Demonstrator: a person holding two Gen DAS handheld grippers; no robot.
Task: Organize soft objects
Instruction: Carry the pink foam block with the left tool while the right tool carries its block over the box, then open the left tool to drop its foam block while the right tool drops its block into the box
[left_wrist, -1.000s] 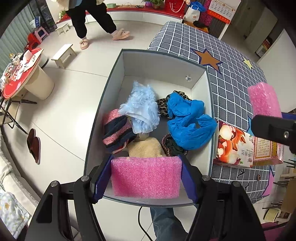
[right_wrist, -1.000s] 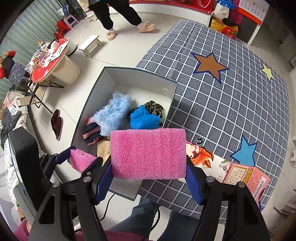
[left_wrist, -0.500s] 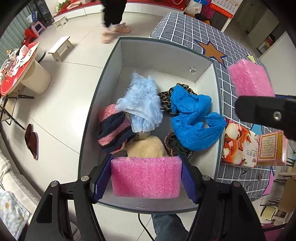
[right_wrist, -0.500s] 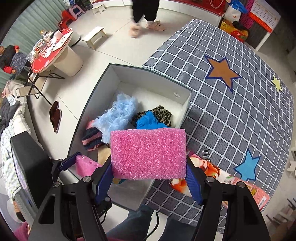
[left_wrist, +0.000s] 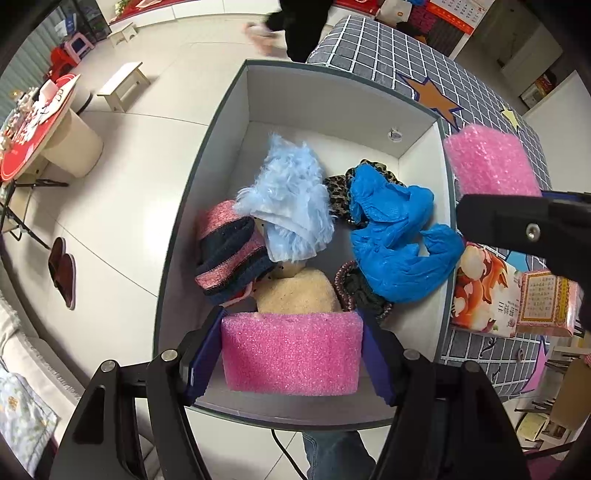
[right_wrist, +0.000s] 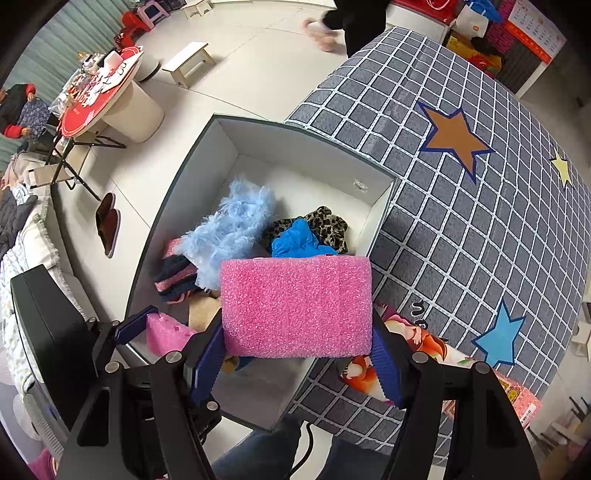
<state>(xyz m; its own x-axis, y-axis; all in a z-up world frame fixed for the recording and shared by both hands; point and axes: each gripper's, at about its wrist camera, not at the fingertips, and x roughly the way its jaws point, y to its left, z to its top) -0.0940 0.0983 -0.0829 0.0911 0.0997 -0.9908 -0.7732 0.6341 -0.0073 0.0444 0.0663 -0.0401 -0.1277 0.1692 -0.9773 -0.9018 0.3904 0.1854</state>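
Observation:
Each gripper is shut on a pink foam block. My left gripper holds its pink foam block over the near end of the open grey box. My right gripper grips a second pink foam block above the box's right wall; that block also shows in the left wrist view. In the box lie a fluffy light-blue piece, a blue cloth, a striped knit hat, a beige plush and a leopard-print cloth.
The box stands beside a table with a grey checked cloth with stars. Printed packets lie on the cloth to the right of the box. A person's legs pass behind. A red round table, a stool and slippers are on the floor.
Both grippers sank toward the box with their foam blocks; the right one shifted left, over the box's right wall. The person behind walked to the right.

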